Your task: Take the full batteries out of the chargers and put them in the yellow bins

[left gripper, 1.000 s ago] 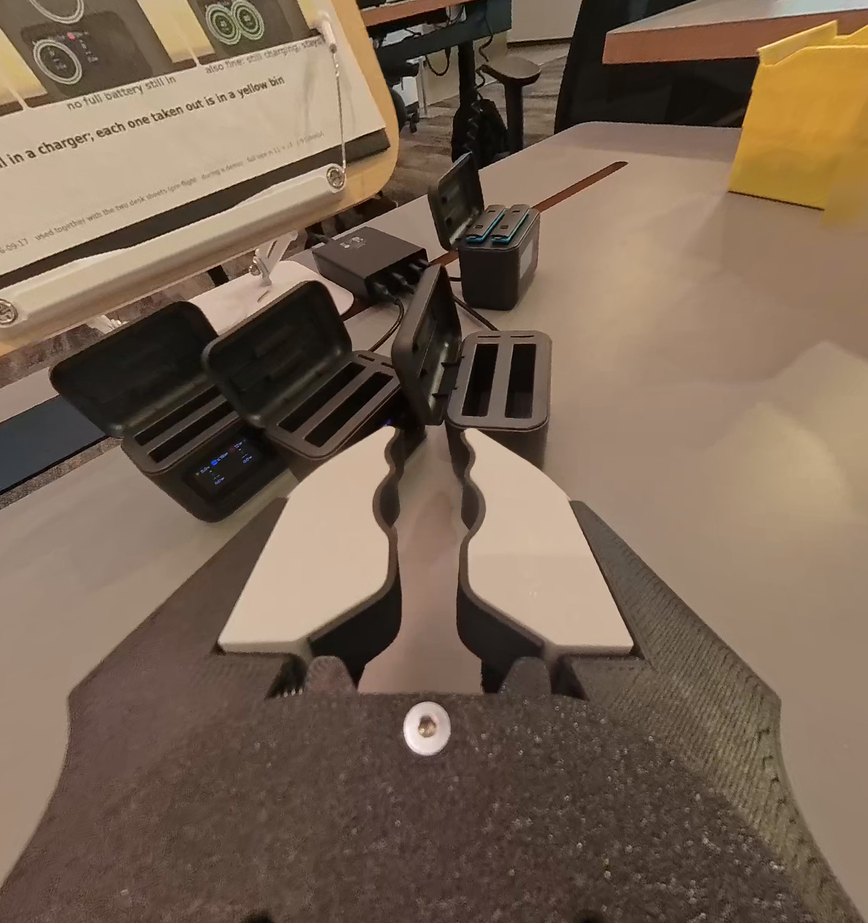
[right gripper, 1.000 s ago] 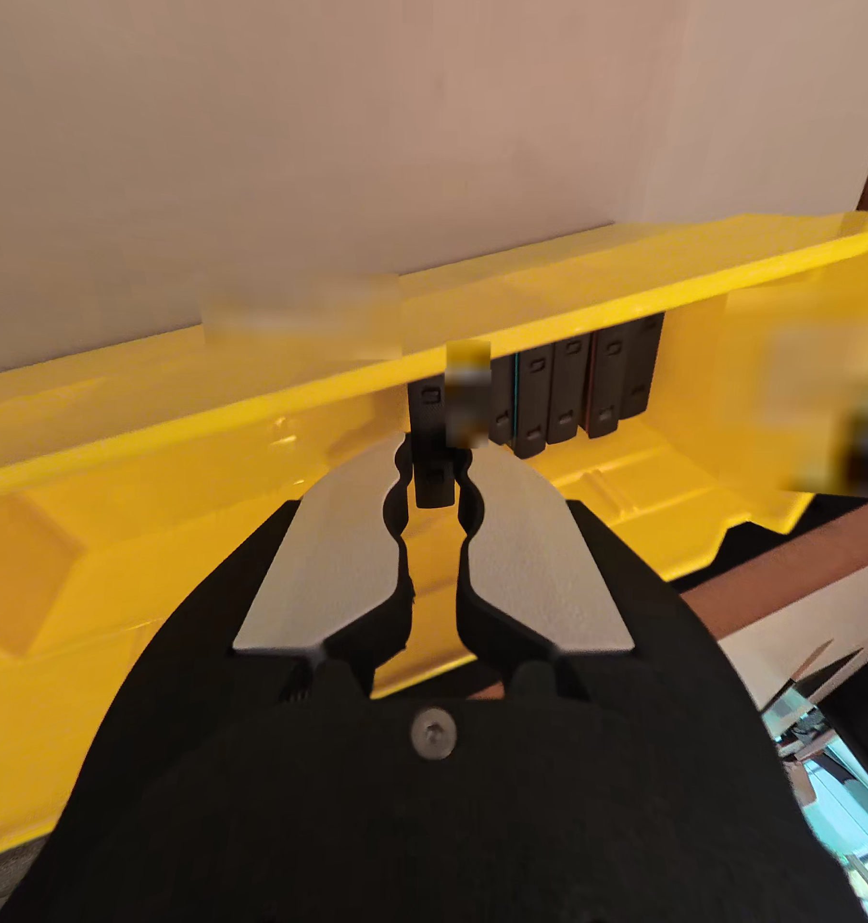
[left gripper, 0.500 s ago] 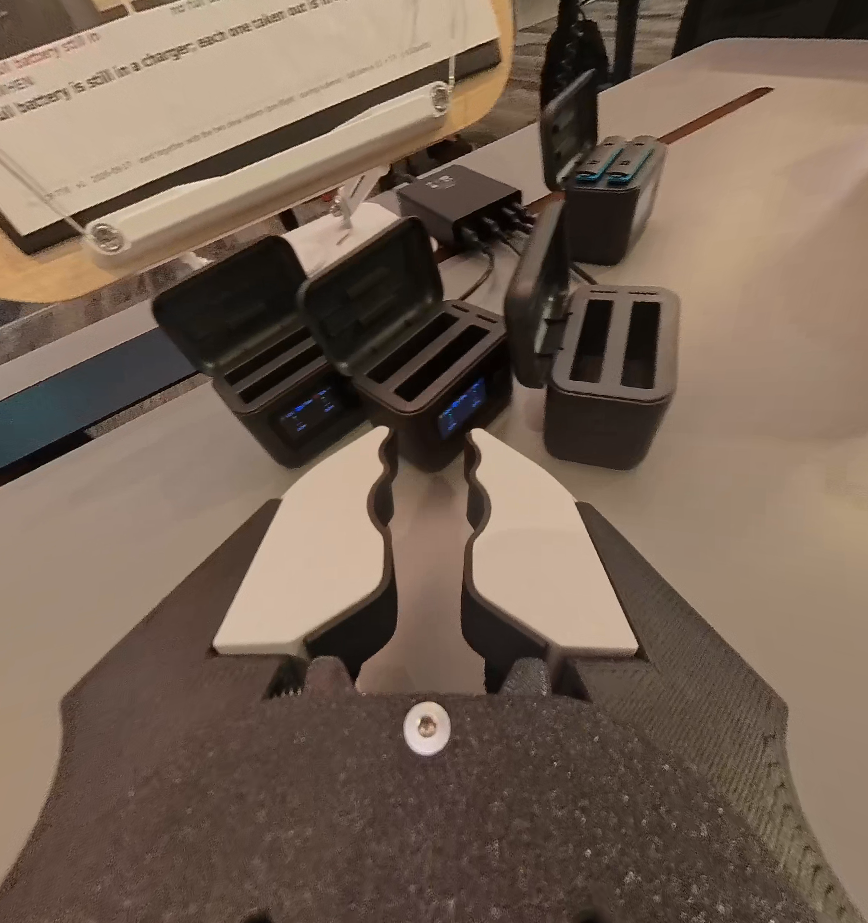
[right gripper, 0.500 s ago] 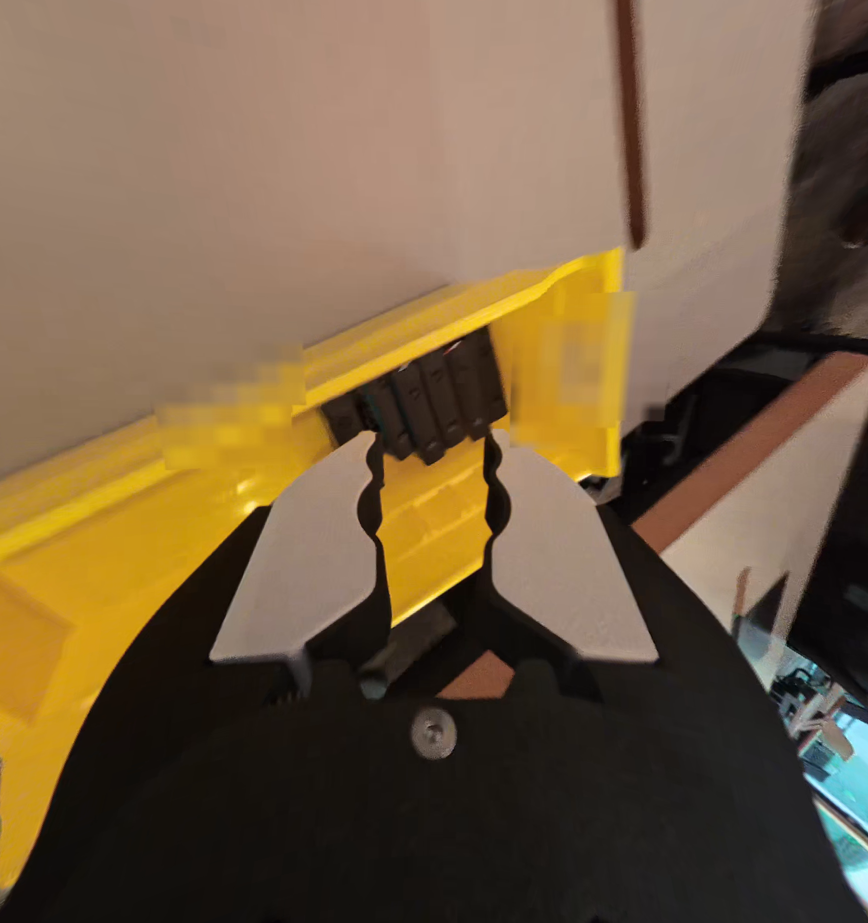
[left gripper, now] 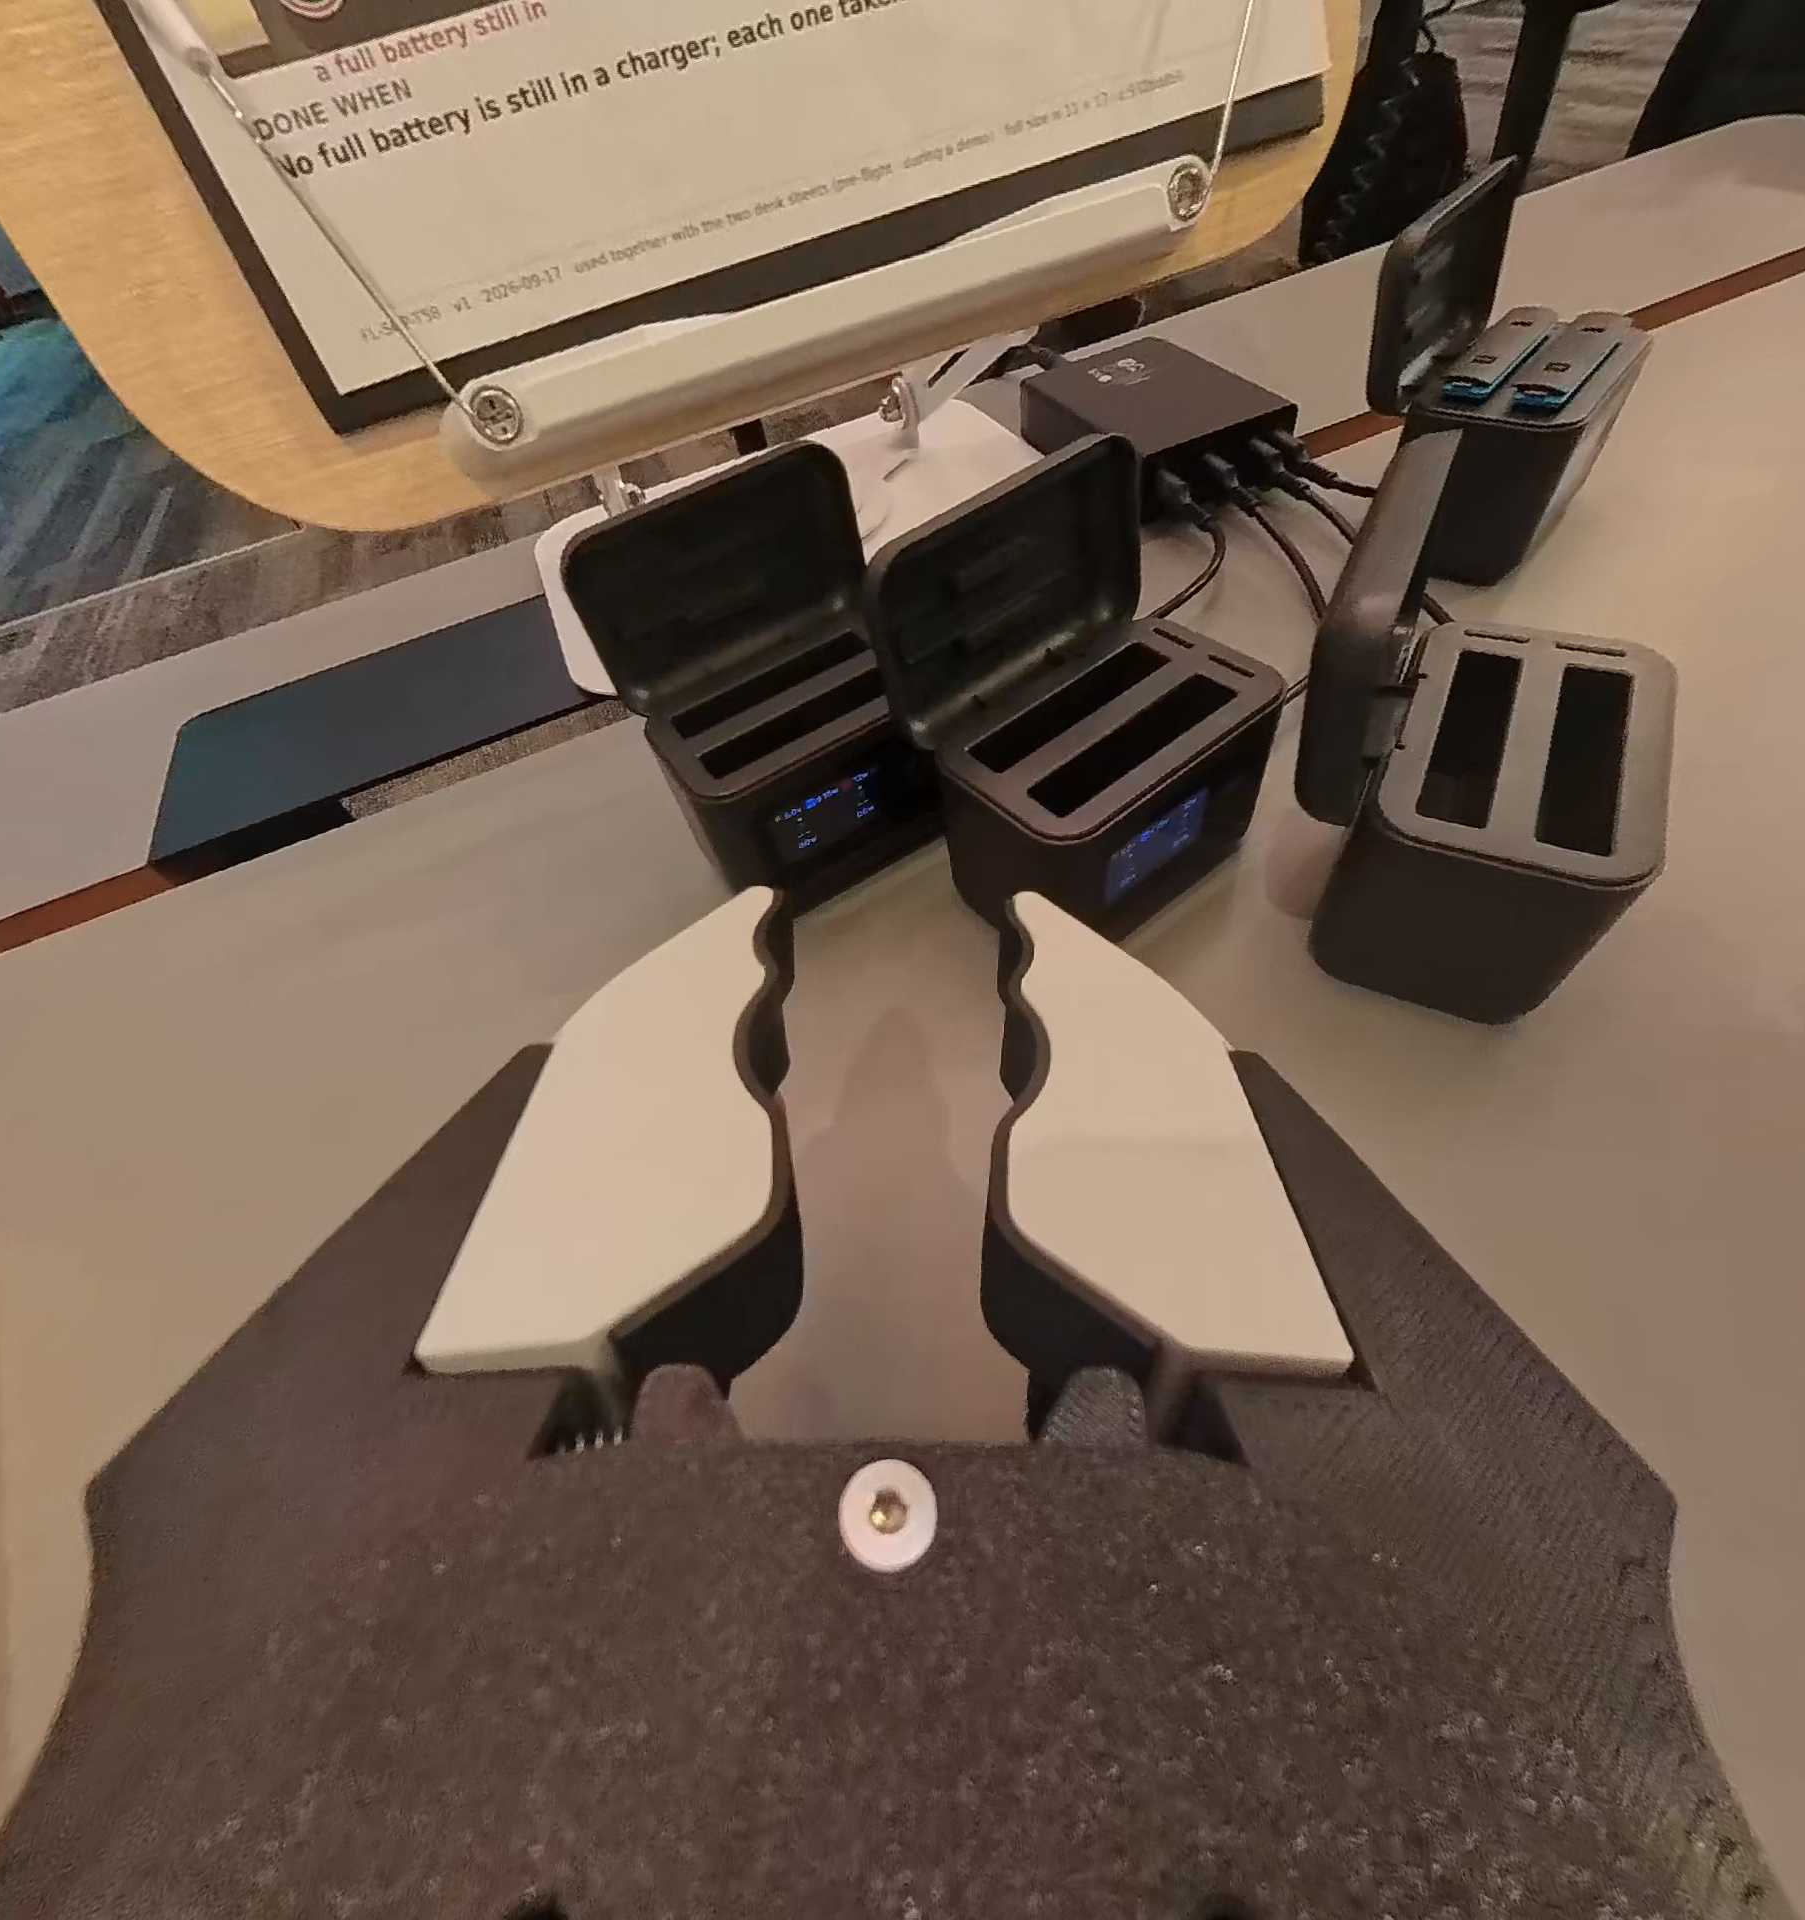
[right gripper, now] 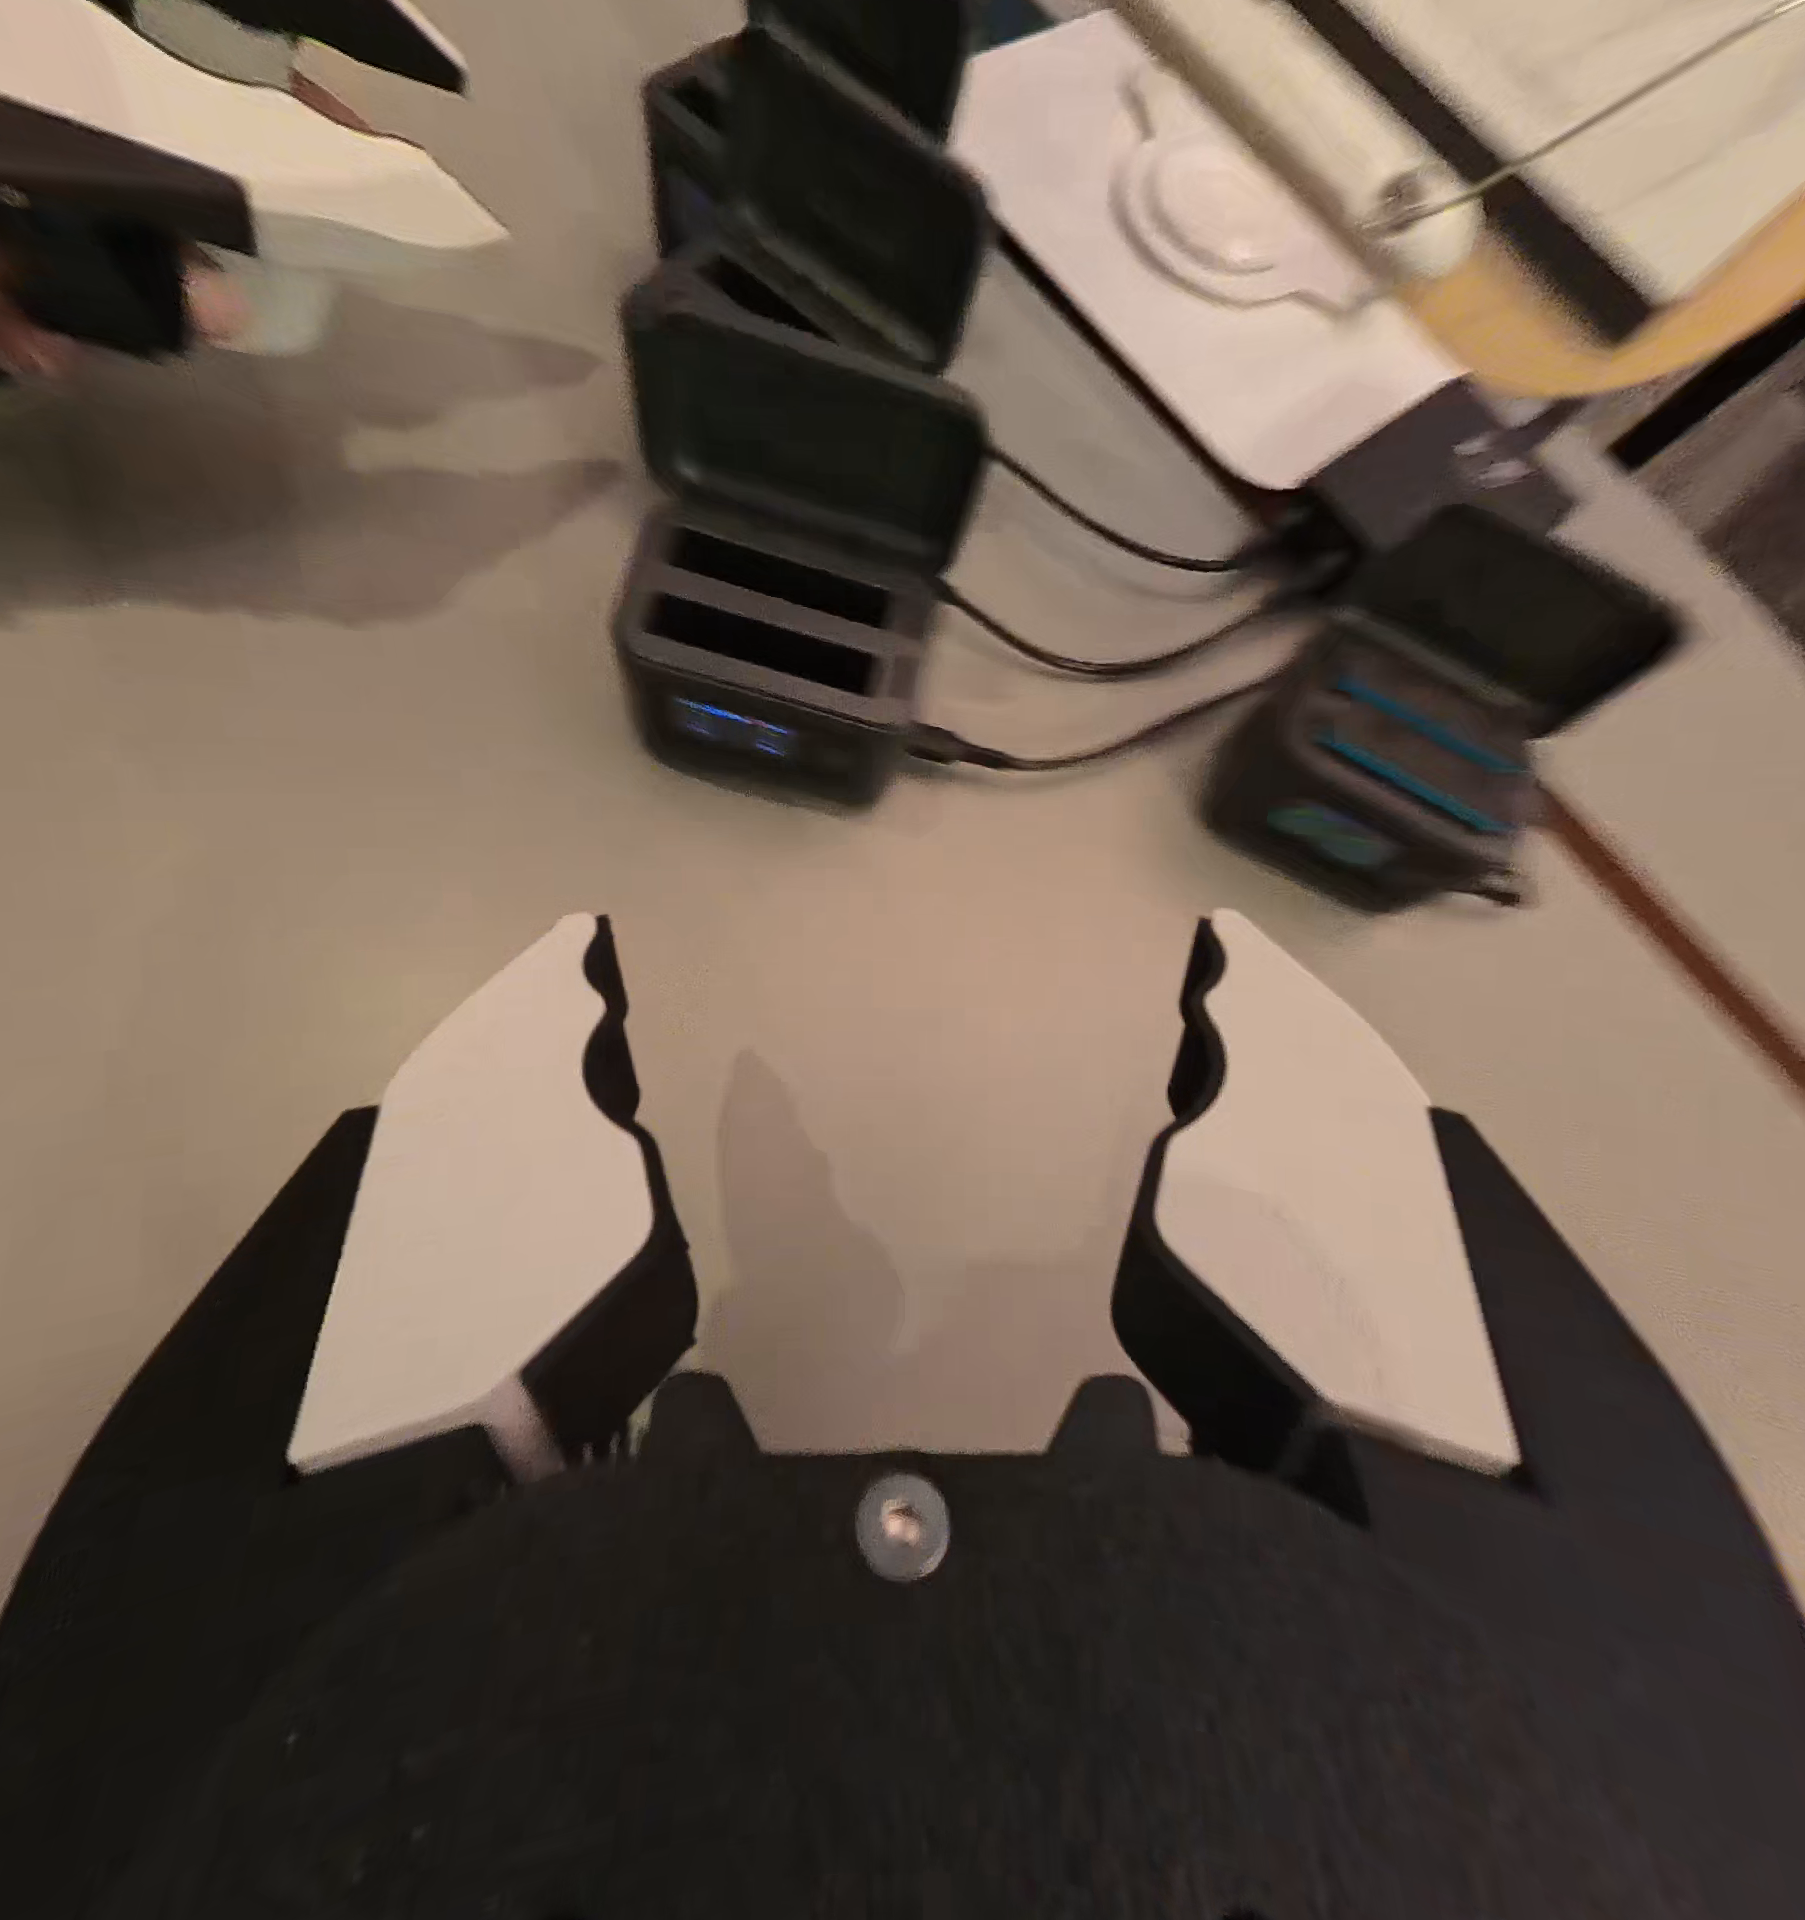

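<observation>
Several black chargers stand with lids open on the grey table [left gripper: 254, 1091]. Three have empty slots: left [left gripper: 773, 790], middle [left gripper: 1095, 800], right [left gripper: 1500, 842]. A farther charger [left gripper: 1532, 468] holds two batteries with blue tabs [left gripper: 1542, 364]. My left gripper [left gripper: 893, 904] is open and empty, just in front of the left and middle chargers. My right gripper [right gripper: 898, 925] is wide open and empty above the table, short of an empty charger [right gripper: 763, 675]. The charger with batteries [right gripper: 1397, 769] is to its right. The left gripper [right gripper: 254, 156] shows at the top left. No bin is clearly in view.
A black power hub [left gripper: 1158, 405] with cables feeds the chargers; it also shows in the right wrist view [right gripper: 1438, 478]. A printed sheet on a wooden board [left gripper: 669, 208] stands on a white base [right gripper: 1189, 239] behind them. The right wrist view is motion-blurred.
My right gripper let go of the battery in the yellow bin, opened wide and swung over to the chargers. My left gripper shifted left along the chargers and opened a little wider.
</observation>
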Tool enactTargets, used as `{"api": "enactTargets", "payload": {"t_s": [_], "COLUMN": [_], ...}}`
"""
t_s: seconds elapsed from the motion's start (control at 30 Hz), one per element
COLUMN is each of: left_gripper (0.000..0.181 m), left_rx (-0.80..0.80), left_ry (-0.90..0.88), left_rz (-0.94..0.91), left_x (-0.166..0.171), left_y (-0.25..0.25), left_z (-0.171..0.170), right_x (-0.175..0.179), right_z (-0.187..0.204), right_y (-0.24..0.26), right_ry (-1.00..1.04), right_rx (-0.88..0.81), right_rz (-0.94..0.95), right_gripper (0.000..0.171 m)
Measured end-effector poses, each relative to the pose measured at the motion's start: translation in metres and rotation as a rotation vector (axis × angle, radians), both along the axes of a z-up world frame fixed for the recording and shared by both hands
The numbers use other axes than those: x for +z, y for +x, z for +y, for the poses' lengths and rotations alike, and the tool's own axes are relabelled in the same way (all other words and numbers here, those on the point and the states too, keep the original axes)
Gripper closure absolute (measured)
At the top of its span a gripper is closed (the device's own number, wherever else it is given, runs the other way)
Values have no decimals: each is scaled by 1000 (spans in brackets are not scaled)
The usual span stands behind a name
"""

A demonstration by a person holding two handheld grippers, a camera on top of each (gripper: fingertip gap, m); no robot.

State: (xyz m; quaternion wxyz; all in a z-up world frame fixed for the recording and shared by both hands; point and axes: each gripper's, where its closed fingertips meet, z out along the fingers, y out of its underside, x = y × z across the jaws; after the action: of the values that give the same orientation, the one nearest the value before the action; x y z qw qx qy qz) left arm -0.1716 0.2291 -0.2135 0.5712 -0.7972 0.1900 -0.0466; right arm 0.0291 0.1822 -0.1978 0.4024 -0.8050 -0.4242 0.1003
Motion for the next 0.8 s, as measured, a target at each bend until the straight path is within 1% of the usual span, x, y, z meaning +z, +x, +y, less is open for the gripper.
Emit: {"api": "enactTargets", "payload": {"t_s": [0.1,0.17,0.23,0.27,0.3,0.33,0.37,0.47,0.57,0.67,0.8], "left_gripper": [143,143,142,142,142,142,142,143,152,155,157], "left_rx": [10,16,27,33,39,47,57,52,-11,-43,-61], "left_ry": [-6,-4,-9,-12,-18,-29,-44,-101,-149,-152,-159], "left_rz": [-3,-8,-5,-1,2,5,10,15,41,104,122], "left_x": [-2,-1,-1,-2,-3,-6,-9,-20,-28,-32,-35], "left_y": [-3,-4,-8,-10,-12,-15,-17,-16,-1,11,19], "left_z": [1,1,2,2,3,4,5,9,8,11,21], "right_x": [-38,-54,-63,-65,-66,-67,-67,-67,-67,-66,-66], "right_z": [-2,9,23,31,38,42,47,57,67,77,92], "right_y": [-44,-60,-68,-70,-71,-71,-73,-78,-84,-91,-99], "right_ry": [-74,-58,-32,-10,3,-1,-3,5,10,15,18], "right_rx": [-57,-127,-188,-215,-236,-254,-272,-323,-361,-387,-422], "right_rz": [81,85,79,72,67,70,82,89,92,93,95], "right_gripper": [57,54,54,55,62,73,77,78,79,78,78]}}
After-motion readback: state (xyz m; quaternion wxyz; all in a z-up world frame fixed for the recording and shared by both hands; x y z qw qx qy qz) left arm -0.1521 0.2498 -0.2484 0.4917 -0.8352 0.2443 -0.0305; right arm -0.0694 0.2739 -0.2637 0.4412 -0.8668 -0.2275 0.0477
